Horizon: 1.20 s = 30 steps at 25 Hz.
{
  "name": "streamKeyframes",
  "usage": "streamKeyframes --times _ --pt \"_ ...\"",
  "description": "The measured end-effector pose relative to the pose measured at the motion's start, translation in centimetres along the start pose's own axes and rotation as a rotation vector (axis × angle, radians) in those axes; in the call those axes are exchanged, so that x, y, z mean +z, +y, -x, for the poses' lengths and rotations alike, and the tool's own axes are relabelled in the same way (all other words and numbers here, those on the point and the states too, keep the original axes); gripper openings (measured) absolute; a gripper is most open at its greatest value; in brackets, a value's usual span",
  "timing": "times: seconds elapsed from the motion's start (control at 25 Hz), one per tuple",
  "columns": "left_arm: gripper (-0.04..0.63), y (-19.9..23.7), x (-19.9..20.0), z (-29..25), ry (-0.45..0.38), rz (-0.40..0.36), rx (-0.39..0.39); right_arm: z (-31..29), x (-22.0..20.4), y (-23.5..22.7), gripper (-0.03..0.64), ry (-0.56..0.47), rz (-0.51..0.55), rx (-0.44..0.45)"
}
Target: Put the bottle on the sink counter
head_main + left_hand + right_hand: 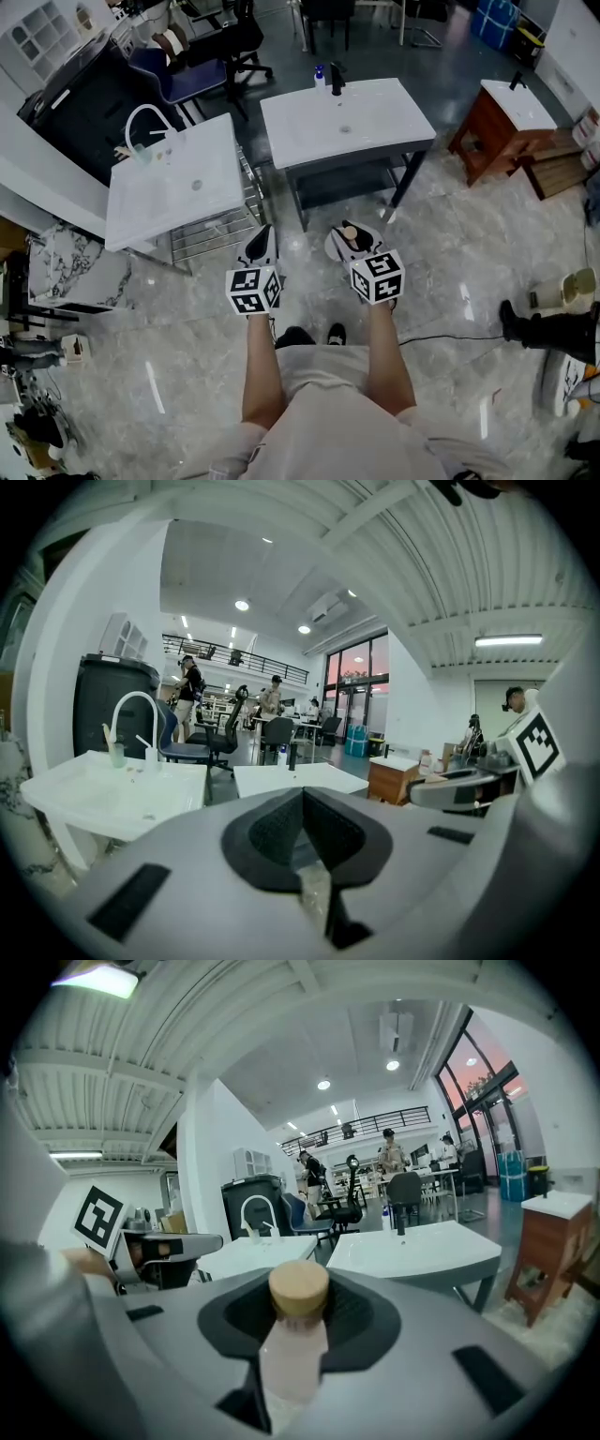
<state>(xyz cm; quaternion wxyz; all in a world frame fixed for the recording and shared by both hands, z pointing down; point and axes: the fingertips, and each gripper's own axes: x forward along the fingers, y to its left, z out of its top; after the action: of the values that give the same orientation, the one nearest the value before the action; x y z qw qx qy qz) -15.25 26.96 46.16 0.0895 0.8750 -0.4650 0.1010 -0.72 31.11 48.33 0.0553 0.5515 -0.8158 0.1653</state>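
The bottle (pixel 351 234), capped in pale wood, is seen clamped in the right hand-held gripper (pixel 299 1321) at lower centre of the head view. The left hand-held gripper (pixel 302 803) is held beside it, jaws together and empty. Nothing has been set down yet: the sink table (pixel 384 127), upper centre, lies across open marble floor (pixel 450 244). A black tap (pixel 336 79) and a small blue bottle (pixel 320 75) occupy its far edge. A second sink table (pixel 159 202) is seen at left.

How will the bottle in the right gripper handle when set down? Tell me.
The bottle looks narrow and tall, so it may tip if released tilted. Its smooth translucent wall is probably slippery in the right gripper. Its body and cap look round, so on its side it would likely roll.
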Motion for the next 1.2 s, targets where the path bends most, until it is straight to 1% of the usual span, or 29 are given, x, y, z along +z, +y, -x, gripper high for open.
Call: streamKeyframes --times 0.16,0.32,0.48,0.6,0.68,0.8,0.92,1.08,1.2 --pt "0.006 0.0 -0.3 0.5 0.014 -0.027 0.008 0.3 0.0 -1.2 0.112 -0.014 -0.016 -0.007" --pt "0.006 0.9 -0.3 0.6 0.003 -0.021 0.029 0.2 0.0 -2.3 0.112 -0.023 -0.034 -0.027" --pt "0.006 2.7 0.2 -0.7 -0.013 -0.021 0.032 -1.7 0.6 -2.9 0.112 -0.026 -0.034 -0.037" --pt "0.006 3.9 1.1 -2.2 -0.033 -0.012 0.032 -3.3 1.5 -3.7 0.112 -0.032 -0.034 -0.042" --pt "0.006 4.6 1.9 -3.3 -0.042 -0.009 0.037 -4.2 2.3 -4.5 0.112 -0.037 -0.053 -0.051" --pt "0.006 5.8 2.8 -5.5 -0.038 -0.021 0.039 -5.4 3.1 -6.4 0.112 -0.035 -0.080 -0.088" --pt "0.006 7.0 3.7 -7.7 -0.048 -0.006 0.028 -7.0 3.5 -7.9 0.112 -0.022 -0.085 -0.115" --pt "0.006 8.3 3.7 -10.8 -0.037 0.008 0.014 -9.3 4.3 -9.5 0.112 -0.024 -0.077 -0.150" --pt "0.006 9.6 3.8 -13.2 -0.031 0.021 0.008 -11.4 5.1 -10.2 0.112 -0.030 -0.066 -0.147"
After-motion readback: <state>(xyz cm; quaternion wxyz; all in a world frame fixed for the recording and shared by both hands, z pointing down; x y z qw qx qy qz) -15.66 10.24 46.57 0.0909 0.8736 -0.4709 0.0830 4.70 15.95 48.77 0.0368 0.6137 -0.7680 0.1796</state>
